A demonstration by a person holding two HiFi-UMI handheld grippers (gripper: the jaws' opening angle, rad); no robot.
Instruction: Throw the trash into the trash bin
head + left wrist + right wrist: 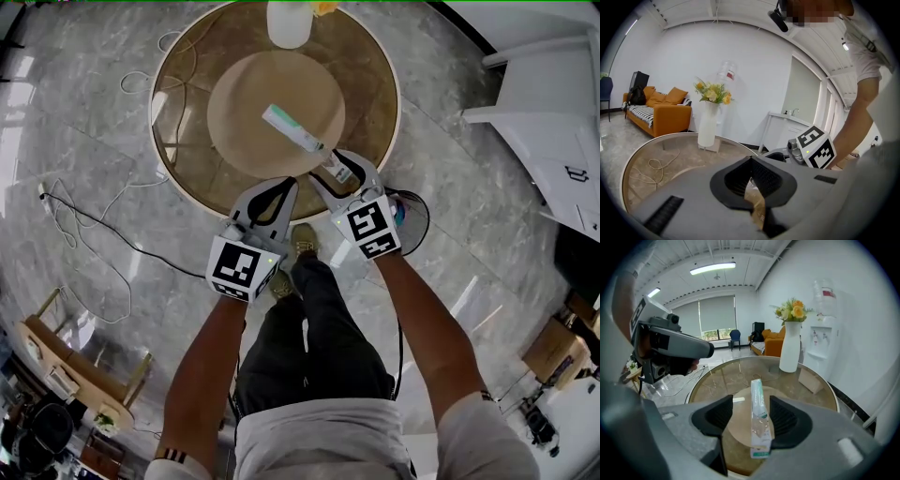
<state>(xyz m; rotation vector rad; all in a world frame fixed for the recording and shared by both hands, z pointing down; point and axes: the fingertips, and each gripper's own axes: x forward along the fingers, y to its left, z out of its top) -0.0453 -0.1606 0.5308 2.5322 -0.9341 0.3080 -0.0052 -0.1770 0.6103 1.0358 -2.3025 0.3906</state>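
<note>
Glass bench [370,84], vase [287,23] at 12 | wrapper [298,134] flat, near end between right gripper [339,170] fingers, half open, not pinching | left gripper [284,186] fingers together, nothing seen held | best: centre on wrapper end, close squarely before lifting

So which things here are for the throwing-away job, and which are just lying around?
For the job: plastic wrapper, right tongs, probably the dark round bin.
Just lying about: flower vase, floor cable, orange sofa, water dispenser.
</note>
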